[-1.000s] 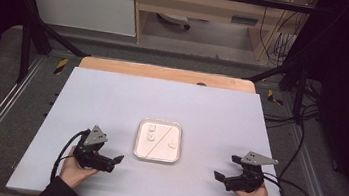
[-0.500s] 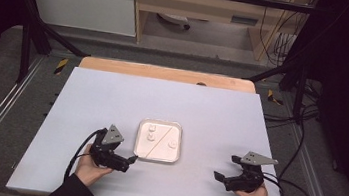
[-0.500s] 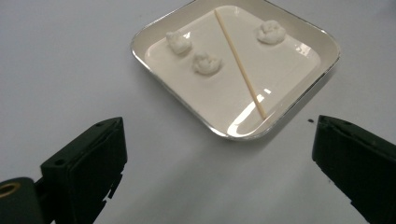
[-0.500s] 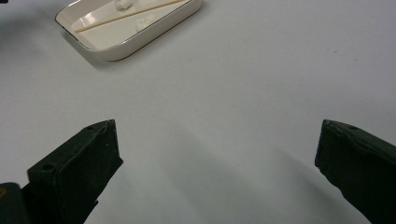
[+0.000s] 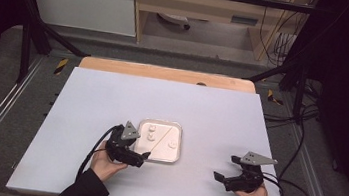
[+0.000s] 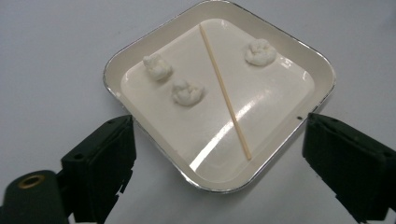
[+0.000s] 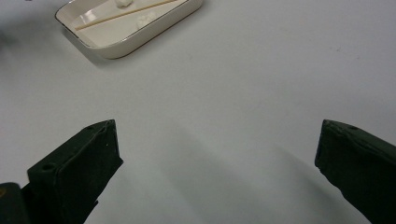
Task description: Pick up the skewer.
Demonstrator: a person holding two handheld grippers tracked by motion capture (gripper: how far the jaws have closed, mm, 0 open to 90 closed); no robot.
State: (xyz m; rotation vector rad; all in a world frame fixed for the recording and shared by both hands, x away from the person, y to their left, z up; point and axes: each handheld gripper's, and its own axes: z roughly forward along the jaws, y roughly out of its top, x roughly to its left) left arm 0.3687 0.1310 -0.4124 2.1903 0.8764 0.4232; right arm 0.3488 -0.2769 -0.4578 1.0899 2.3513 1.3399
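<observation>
Left claw and right claw, both jaws spread wide.

stick lies in tray between three lumps

In the left gripper view the left tongs have both jaws cut off by the bottom edge, and the near corner of the tray dips between them. In the right gripper view the tray is cut by the top edge, so one white lump beside the skewer shows only in part. From the high view the lumps in the tray are too small to identify.
</observation>
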